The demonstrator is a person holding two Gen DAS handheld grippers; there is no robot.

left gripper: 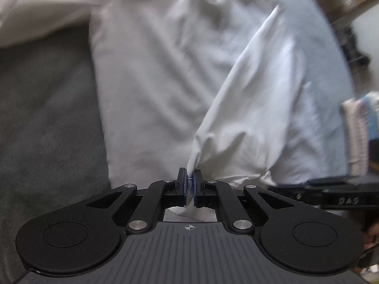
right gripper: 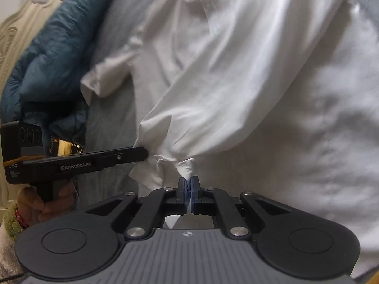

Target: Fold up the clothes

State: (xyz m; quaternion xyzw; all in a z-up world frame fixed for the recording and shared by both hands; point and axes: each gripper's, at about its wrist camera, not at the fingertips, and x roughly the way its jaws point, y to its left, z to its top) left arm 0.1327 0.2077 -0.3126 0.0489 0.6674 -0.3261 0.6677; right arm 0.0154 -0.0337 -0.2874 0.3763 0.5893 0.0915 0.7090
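A white shirt (left gripper: 165,75) lies spread over a grey bed cover (left gripper: 47,118), one flap lifted and folded across its body. My left gripper (left gripper: 189,177) is shut on a bunched edge of that flap, with cloth pinched between the blue pads. In the right wrist view the same white shirt (right gripper: 260,82) fills the frame. My right gripper (right gripper: 188,181) is shut on a gathered corner of it. The left gripper (right gripper: 142,152) shows there from the side, a hand's width to the left, gripping the same hem. A short sleeve (right gripper: 106,75) lies to the left.
A dark blue quilted jacket (right gripper: 54,47) lies bunched beside the shirt at the left of the right wrist view. A carved cream headboard (right gripper: 14,30) stands behind it. A folded stack of cloth (left gripper: 357,130) sits at the right edge. A person's hand (right gripper: 35,203) holds the left gripper's handle.
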